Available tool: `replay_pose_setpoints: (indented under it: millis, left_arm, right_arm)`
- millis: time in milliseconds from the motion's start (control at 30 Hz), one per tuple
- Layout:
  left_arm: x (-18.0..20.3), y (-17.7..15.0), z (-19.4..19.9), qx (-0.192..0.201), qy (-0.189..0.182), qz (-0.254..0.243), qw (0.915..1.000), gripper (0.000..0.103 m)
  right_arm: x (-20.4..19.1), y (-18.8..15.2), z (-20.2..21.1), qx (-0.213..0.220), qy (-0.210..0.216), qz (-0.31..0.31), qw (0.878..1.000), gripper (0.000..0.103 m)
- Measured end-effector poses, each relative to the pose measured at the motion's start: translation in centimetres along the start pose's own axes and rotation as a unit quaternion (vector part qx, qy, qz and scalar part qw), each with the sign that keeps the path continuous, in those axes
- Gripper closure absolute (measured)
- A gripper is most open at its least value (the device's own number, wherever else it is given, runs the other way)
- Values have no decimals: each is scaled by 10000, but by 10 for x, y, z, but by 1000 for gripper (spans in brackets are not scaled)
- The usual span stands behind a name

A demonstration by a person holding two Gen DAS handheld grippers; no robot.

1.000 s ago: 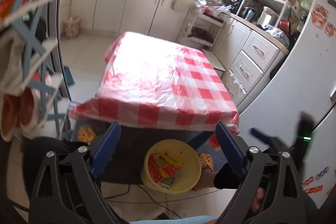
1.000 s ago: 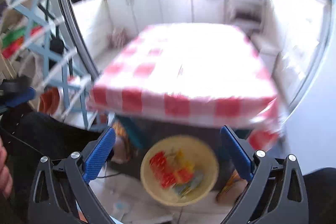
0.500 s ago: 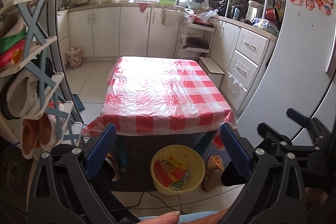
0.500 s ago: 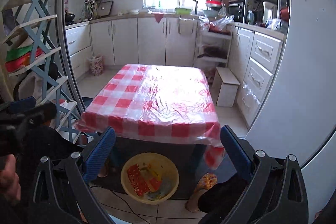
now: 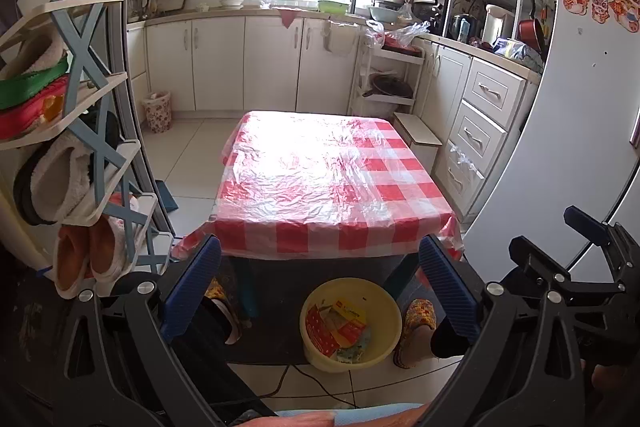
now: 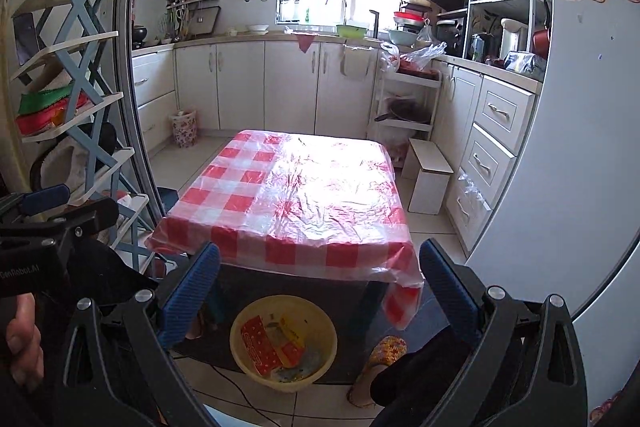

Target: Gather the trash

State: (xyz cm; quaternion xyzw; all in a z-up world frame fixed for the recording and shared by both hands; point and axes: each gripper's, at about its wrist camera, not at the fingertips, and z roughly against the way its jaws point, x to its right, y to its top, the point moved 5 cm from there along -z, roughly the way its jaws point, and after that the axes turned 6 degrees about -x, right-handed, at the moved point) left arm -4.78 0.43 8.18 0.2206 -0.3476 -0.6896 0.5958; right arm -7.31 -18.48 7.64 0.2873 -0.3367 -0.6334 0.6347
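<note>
Kitchen: white cabinets (image 5: 216, 63), bright window.
Bench (image 5: 332, 183): red-checked cloth under clear plastic, top bare.
Basin (image 5: 316, 351): yellow, on the floor at the bench's near edge, wrappers (image 5: 334, 323) lying inside.
Left gripper (image 5: 320, 291): jaws wide apart, nothing between.
Right gripper (image 6: 320, 295): jaws wide apart, holding nothing.
Slippers (image 5: 414, 323): beside the basin.

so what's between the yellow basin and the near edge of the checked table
Nothing stands there in either wrist view: only dark mat between the yellow basin and the checked table edge.
</note>
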Motion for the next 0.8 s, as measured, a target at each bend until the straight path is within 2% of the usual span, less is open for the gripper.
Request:
replay_pose_setpoints:
  millis: [267, 533, 800]
  left_arm:
    - [-1, 1, -4, -97, -241, 143, 9996, 8]
    - [13, 4, 9, 314, 92, -301, 9990, 8]
    - [8, -1, -7, -148, 84, -214, 9996, 8]
  right_arm:
    - [-1, -3, -5, -103, 44, -18, 9999, 7]
    - [-2, -3, -5, -119, 68, -25, 9999, 7]
    - [0, -2, -2, -56, -17, -20, 10000, 7]
